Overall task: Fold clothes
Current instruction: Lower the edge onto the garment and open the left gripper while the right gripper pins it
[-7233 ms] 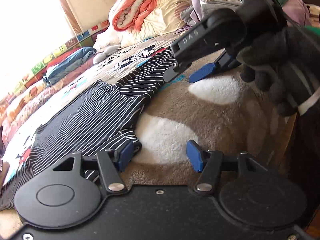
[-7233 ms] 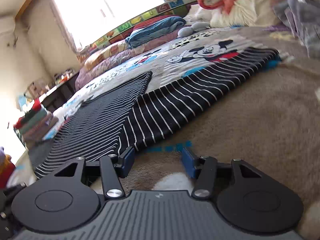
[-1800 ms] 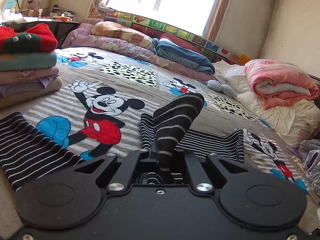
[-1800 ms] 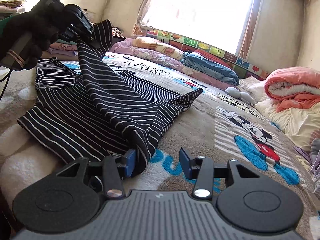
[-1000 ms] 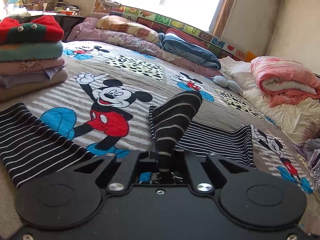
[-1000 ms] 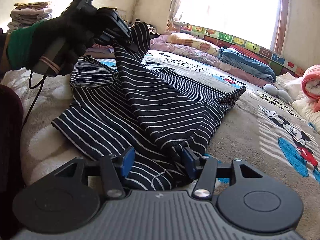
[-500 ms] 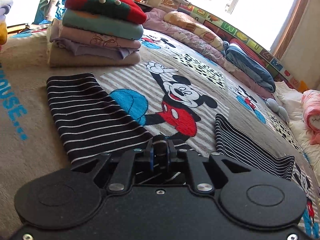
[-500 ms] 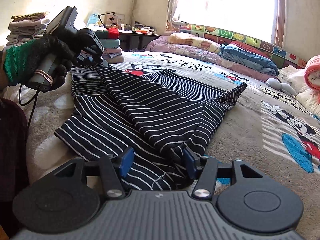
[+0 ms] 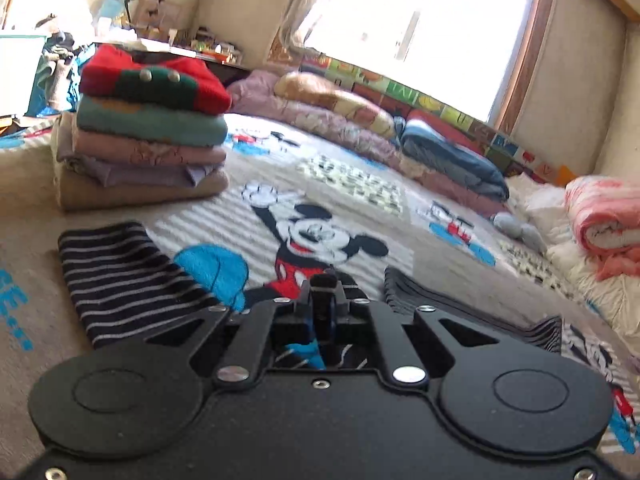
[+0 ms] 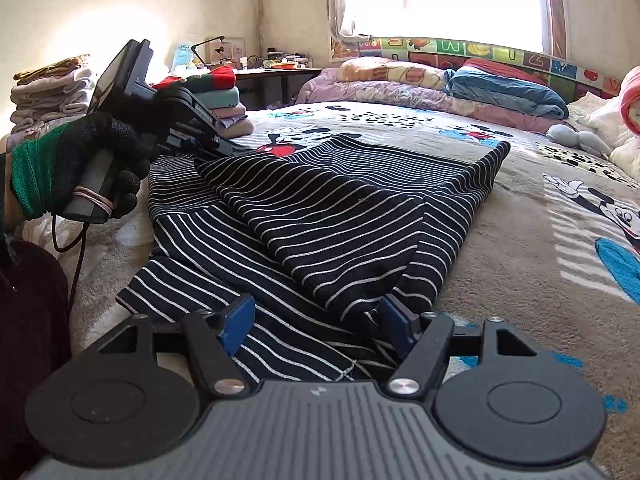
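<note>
A black garment with thin white stripes [image 10: 340, 208] lies partly folded on the bed; one layer is drawn diagonally across the rest. My left gripper [image 10: 218, 146], held by a gloved hand [image 10: 100, 148], is low at the garment's far left corner, where the folded layer ends. In the left wrist view the left gripper [image 9: 324, 300] is shut, with striped cloth [image 9: 120, 280] beneath and on both sides of it. My right gripper [image 10: 316, 320] stands open over the near hem, and its blue pads [image 10: 240, 320] straddle a bunched fold.
The Mickey Mouse blanket [image 9: 320, 236] covers the bed. A stack of folded clothes [image 9: 148, 140] sits just past the garment on the left. Rolled bedding [image 10: 504, 88] lines the window wall. A pink quilt [image 9: 604, 216] lies at the right, and a cluttered desk [image 10: 276, 68] stands behind.
My left gripper has carried the raised striped layer down and across, and now sits low on the bed near the stack. The right gripper has stayed open at the hem.
</note>
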Demonstrator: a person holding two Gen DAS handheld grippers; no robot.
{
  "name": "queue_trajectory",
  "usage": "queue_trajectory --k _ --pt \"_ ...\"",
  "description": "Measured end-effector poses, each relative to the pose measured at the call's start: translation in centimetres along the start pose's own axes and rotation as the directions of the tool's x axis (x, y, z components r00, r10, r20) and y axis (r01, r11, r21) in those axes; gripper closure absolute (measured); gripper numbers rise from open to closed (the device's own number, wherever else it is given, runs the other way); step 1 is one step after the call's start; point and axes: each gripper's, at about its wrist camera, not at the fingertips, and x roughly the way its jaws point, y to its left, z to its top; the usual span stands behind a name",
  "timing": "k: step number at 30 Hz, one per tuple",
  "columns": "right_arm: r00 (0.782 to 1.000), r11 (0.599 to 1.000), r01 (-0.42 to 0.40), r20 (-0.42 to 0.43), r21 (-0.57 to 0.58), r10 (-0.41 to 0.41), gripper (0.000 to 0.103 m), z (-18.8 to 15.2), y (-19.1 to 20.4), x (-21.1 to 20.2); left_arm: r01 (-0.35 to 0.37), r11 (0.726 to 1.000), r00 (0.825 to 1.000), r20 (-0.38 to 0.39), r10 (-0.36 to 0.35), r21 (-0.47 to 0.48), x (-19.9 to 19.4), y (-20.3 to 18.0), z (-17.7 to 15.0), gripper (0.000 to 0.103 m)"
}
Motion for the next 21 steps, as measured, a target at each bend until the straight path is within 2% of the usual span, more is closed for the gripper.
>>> queue_trajectory --k 4,5,6,7,11,16,20,21 --pt "1.000 1.000 0.003 -0.010 -0.005 -0.003 0.033 -0.4 0.1 0.1 -0.033 0.999 0.993 -0.114 0.036 0.024 2.1 0.4 -0.9 0.098" --pt "1.000 1.000 0.002 -0.012 -0.003 -0.002 0.033 -0.4 0.1 0.0 -0.074 0.997 0.984 -0.163 0.076 0.019 2.9 0.7 -1.4 0.097" --pt "1.000 1.000 0.001 -0.013 0.000 -0.001 0.033 -0.4 0.0 0.0 -0.114 0.993 0.978 -0.175 0.116 0.024 3.1 0.9 -1.4 0.096" --pt "1.000 1.000 0.000 -0.014 0.001 0.000 0.033 -0.4 0.0 0.0 -0.148 0.989 0.972 -0.183 0.151 0.030 3.2 1.0 -1.5 0.095" --pt "1.000 1.000 0.001 -0.016 -0.001 -0.001 0.033 -0.3 0.1 0.0 -0.144 0.988 0.981 -0.121 0.151 0.065 1.9 -0.1 -0.9 0.092" --pt "1.000 1.000 0.002 -0.015 -0.012 -0.002 0.032 0.0 0.2 -0.1 0.026 0.984 0.986 -0.168 0.004 0.175 2.3 -5.8 -1.8 0.090" --pt "1.000 1.000 -0.006 -0.012 -0.011 0.006 0.031 0.1 0.2 -0.1 0.163 0.953 0.970 -0.216 -0.108 0.255 2.7 -10.4 -2.6 0.089" --pt "1.000 1.000 -0.011 -0.013 -0.005 0.011 0.031 0.1 0.1 -0.1 0.197 0.941 0.964 -0.229 -0.135 0.273 2.8 -11.5 -2.7 0.085"
